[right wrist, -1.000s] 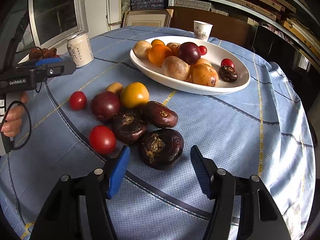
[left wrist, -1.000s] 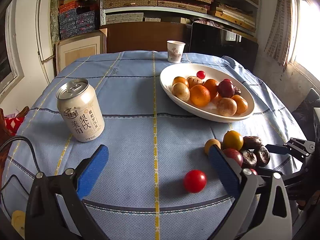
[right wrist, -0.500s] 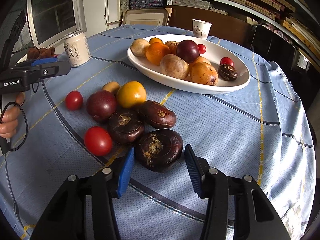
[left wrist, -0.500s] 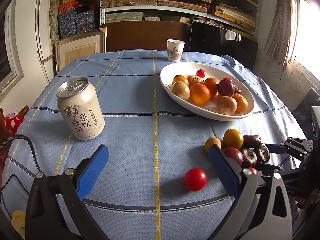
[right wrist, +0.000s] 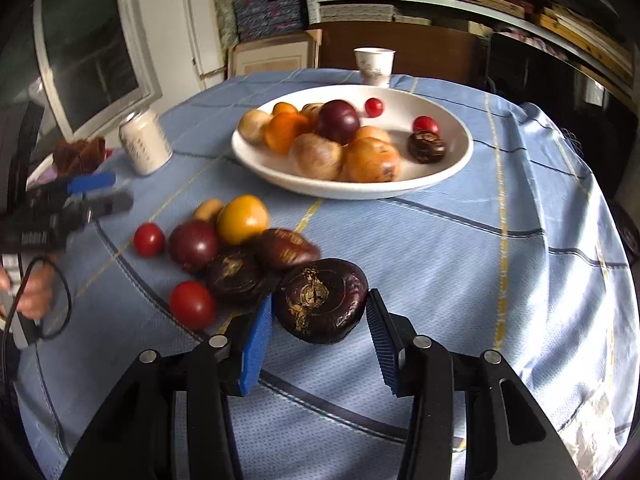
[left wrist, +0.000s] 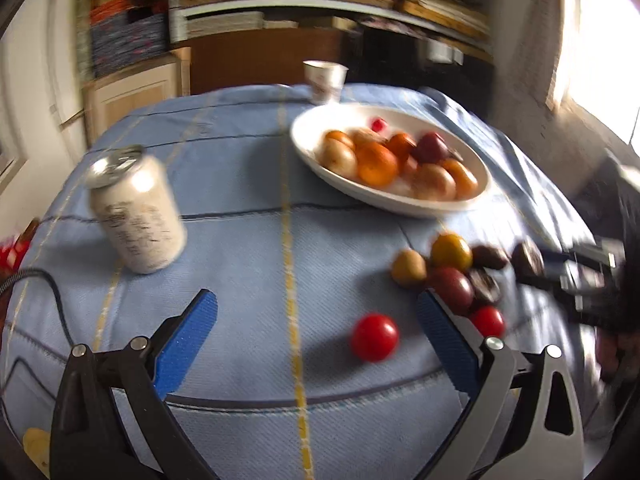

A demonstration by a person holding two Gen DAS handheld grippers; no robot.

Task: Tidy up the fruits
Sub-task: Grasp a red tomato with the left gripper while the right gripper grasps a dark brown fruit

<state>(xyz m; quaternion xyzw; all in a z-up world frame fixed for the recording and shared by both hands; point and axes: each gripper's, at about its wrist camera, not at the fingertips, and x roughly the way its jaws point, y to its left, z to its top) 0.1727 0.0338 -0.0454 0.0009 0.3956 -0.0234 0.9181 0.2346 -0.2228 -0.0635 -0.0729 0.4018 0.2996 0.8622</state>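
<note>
The right gripper (right wrist: 320,334) has its blue-padded jaws closing around a dark brown, round, flattened water chestnut (right wrist: 322,300), the pads pressing its sides, just clear of the loose cluster of fruits (right wrist: 236,248) lying on the light blue checked tablecloth (right wrist: 460,260). Behind them sits the white oval ceramic bowl (right wrist: 452,160), piled with oranges, plums and small tomatoes. The left gripper (left wrist: 316,320) hovers with its jaws spread wide and empty, a small red tomato (left wrist: 374,342) on the cloth between them. A white drink can (left wrist: 138,212) stands off to its left
</note>
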